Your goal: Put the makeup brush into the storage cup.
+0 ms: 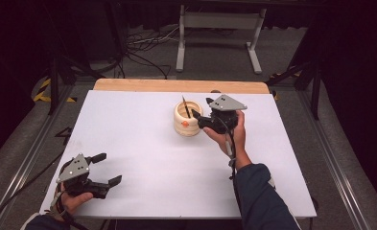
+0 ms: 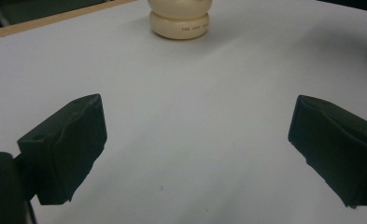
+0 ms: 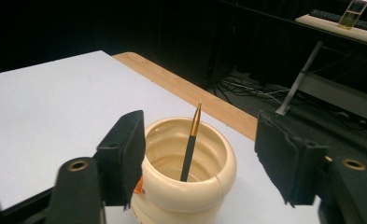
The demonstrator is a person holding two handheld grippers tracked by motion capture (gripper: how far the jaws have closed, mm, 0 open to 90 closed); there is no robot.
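Just right of the cream ribbed pot [image 1: 187, 119], which stands toward the far middle of the white table [image 1: 143, 158], the right gripper [image 3: 200, 158] has its jaws spread wide on either side of the pot's rim, pressing on nothing. Inside the pot a dark pencil [image 3: 190, 144] with a gold band leans upright, its tip above the rim. The pencil looks light, stiff and thin, likely to slip or pivot, so a pinch on its exposed upper shaft seems best. The pot looks hard and glossy, probably ceramic and chip-prone. Well nearer than the pot, the left gripper [image 2: 195, 154] hovers wide open and empty. Small lettering rings the pot's base, too blurred to read.
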